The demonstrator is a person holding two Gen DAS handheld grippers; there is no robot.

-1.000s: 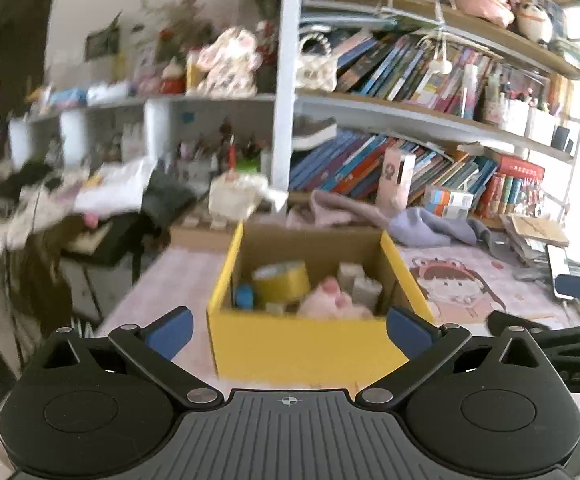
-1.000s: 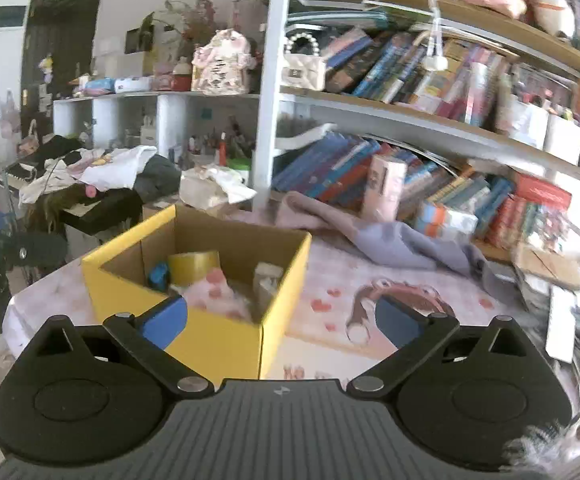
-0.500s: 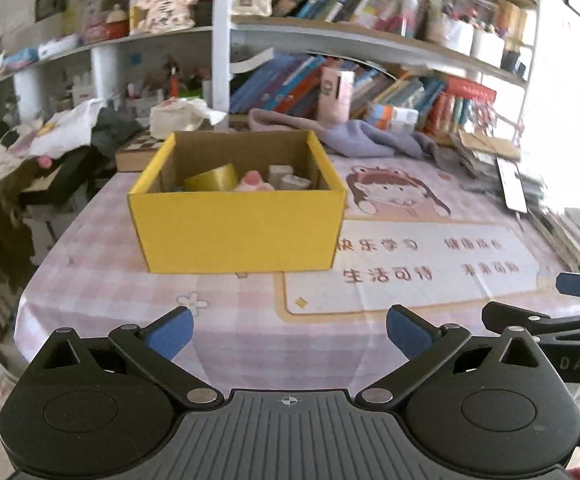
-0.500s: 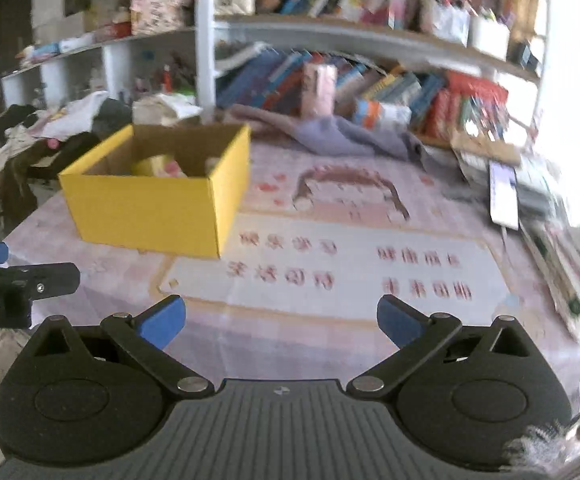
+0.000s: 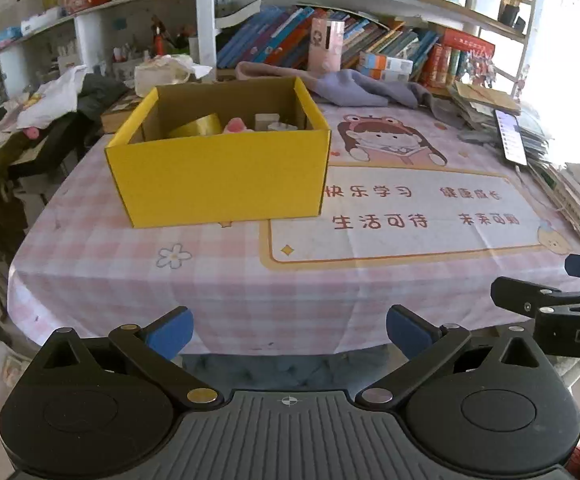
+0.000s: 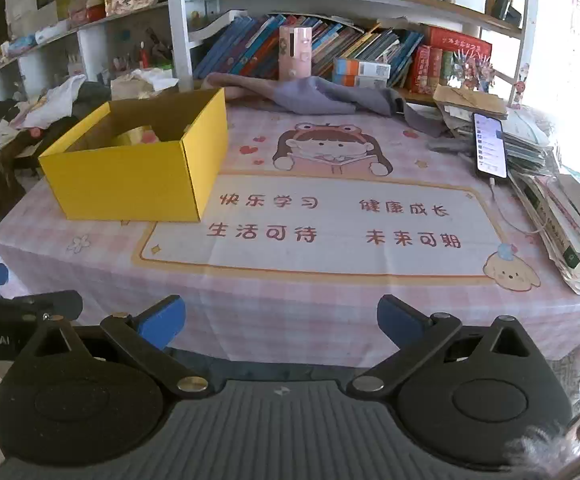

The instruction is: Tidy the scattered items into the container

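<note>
Left wrist view: left gripper [image 5: 289, 331] and right gripper [image 6: 281, 319] hung off table's near edge [image 5: 250, 344], jaws apart, empty; yellow box [image 5: 220, 168] sat back-left; tablecloth [image 6: 329, 220] beside it lay bare.

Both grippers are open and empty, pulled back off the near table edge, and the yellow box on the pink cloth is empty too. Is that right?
Not quite: the yellow box is not empty. The left wrist view shows a yellow tape roll, a pink item and pale blocks inside. The rest holds: the left gripper and right gripper are open and empty, back off the near edge of the pink cloth.
</note>
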